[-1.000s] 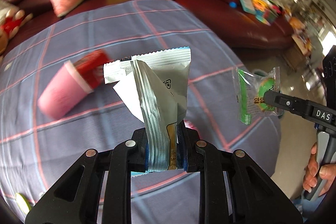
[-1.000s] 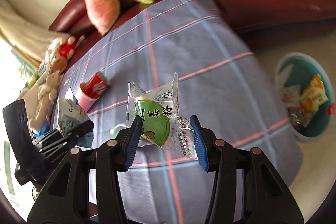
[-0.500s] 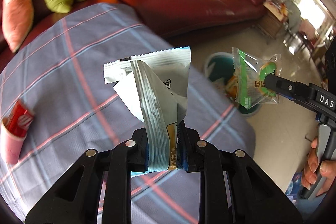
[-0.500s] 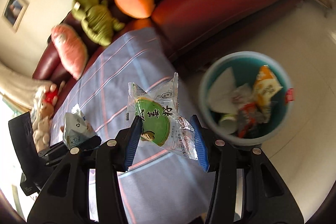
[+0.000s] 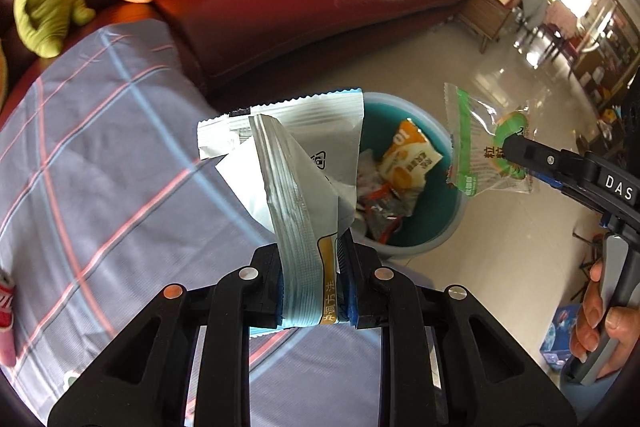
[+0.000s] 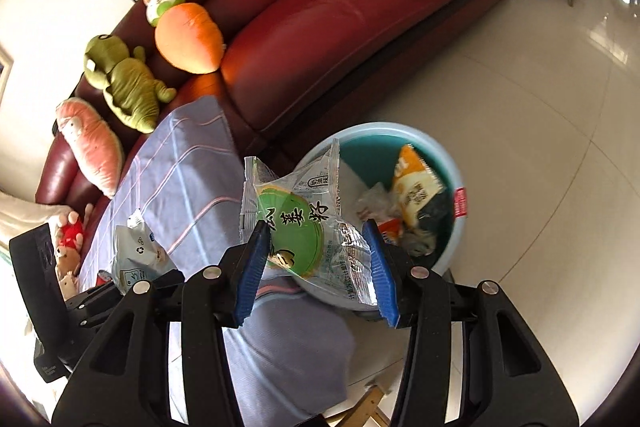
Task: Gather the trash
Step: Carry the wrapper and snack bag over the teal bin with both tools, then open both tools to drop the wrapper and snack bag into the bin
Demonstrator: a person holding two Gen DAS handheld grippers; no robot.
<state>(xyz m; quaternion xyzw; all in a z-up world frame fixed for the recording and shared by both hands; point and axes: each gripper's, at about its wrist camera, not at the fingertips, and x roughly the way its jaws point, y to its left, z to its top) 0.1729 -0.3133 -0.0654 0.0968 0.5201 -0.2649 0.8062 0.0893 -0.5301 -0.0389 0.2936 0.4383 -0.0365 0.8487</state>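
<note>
My left gripper [image 5: 310,277] is shut on a silver and white foil packet [image 5: 296,167], held upright at the table's edge beside the bin. My right gripper [image 6: 316,259] is shut on a clear wrapper with a green round label [image 6: 298,223], held over the near rim of the teal trash bin [image 6: 456,227]. That bin [image 5: 448,223] stands on the floor and holds several wrappers, one of them orange [image 6: 416,183]. In the left wrist view the right gripper [image 5: 516,151] carries the green wrapper [image 5: 480,147] just right of the bin. The foil packet [image 6: 136,255] shows at lower left in the right wrist view.
A table under a grey-blue checked cloth [image 5: 100,155] ends next to the bin. A dark red sofa [image 6: 340,7] behind carries plush toys: orange carrot [image 6: 188,39], green one [image 6: 124,83], pink one [image 6: 92,147]. A pink cup [image 5: 6,319] lies at the table's left edge. Pale tiled floor [image 6: 540,107] lies to the right.
Both grippers have swung from over the table's middle to its edge, each keeping its wrapper. The bin has come into view close below them; the pink cup has slid to the far left.
</note>
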